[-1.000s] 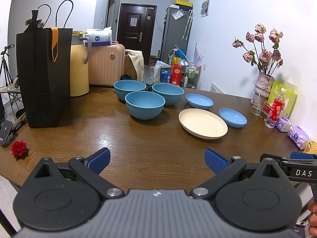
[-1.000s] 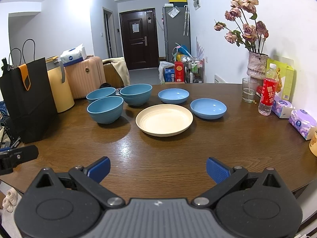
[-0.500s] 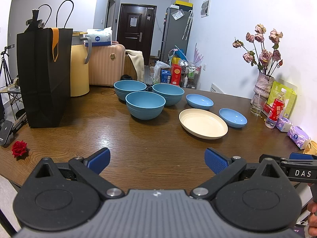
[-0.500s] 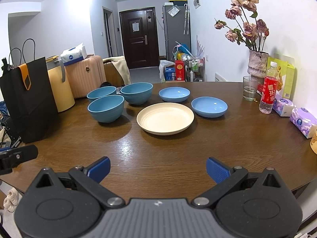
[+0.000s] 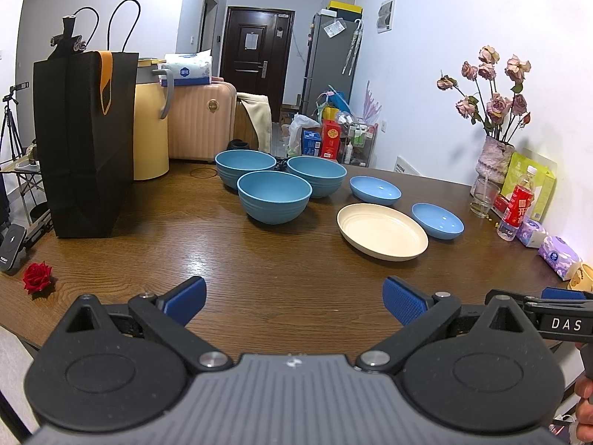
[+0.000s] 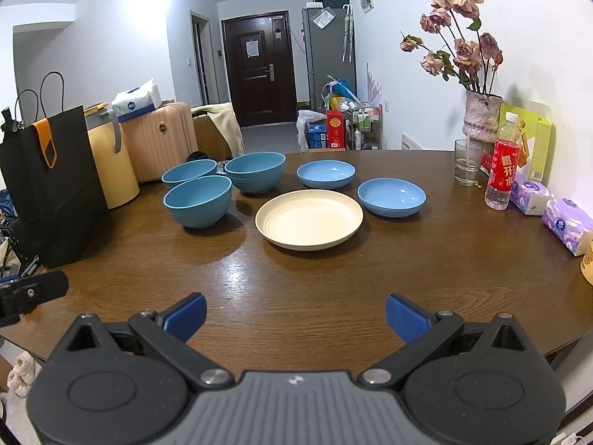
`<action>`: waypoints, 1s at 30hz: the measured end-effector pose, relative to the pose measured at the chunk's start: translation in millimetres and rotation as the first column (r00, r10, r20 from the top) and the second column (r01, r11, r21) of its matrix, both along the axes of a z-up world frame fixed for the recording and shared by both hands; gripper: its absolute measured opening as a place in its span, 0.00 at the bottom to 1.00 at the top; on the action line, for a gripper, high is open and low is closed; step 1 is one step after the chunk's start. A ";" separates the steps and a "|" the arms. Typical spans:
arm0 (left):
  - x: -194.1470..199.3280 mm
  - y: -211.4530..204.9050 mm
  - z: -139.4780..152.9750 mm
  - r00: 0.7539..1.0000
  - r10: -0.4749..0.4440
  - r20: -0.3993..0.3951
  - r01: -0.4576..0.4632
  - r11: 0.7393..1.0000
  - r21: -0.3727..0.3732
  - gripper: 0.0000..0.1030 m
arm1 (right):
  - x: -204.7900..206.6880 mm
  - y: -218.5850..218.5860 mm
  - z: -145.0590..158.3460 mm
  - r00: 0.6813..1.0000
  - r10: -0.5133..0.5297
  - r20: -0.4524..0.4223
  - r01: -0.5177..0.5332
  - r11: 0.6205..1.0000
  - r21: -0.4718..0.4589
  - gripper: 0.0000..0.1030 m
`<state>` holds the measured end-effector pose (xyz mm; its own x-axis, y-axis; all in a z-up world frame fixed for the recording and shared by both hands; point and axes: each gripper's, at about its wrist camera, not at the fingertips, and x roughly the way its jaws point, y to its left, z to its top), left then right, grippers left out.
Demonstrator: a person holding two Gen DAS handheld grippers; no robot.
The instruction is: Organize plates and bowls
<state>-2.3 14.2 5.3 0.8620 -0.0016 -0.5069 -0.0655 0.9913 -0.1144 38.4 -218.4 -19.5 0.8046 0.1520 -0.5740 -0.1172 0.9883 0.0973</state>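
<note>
Both spread wide and gripping nothing: left gripper (image 5: 294, 296) and right gripper (image 6: 295, 313), hovering over the near edge of the wooden table (image 6: 315, 282). Sitting further out, well apart from either: cream plate (image 6: 309, 218), two shallow blue plates (image 6: 391, 197) (image 6: 325, 173), three blue bowls (image 6: 198, 200) clustering left.

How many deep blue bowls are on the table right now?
3. One nearest the camera, one behind it by the suitcase, and one to their right beside the shallow blue dish. None are stacked; nothing seems hidden.
</note>
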 end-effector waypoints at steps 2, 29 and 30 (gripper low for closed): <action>0.1 0.1 -0.1 1.000 -0.001 0.000 0.001 1.000 -0.001 1.00 | 0.1 0.3 -0.1 1.000 0.000 0.001 0.000 1.000 0.000 1.00; 5.1 4.2 -1.6 1.000 -0.014 -0.010 0.014 1.000 0.004 1.00 | 8.9 -5.6 -0.2 1.000 0.013 -0.022 -0.013 1.000 -0.011 1.00; 10.6 -0.1 -1.6 1.000 -0.015 -0.013 0.016 1.000 0.005 1.00 | 10.4 -5.4 -0.3 1.000 0.012 -0.024 -0.012 1.000 -0.014 1.00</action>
<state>8.3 14.1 3.7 0.8553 -0.0122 -0.5181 -0.0515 0.9928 -0.1085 48.7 -223.8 -19.8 0.7888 0.1530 -0.5954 -0.1269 0.9882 0.0858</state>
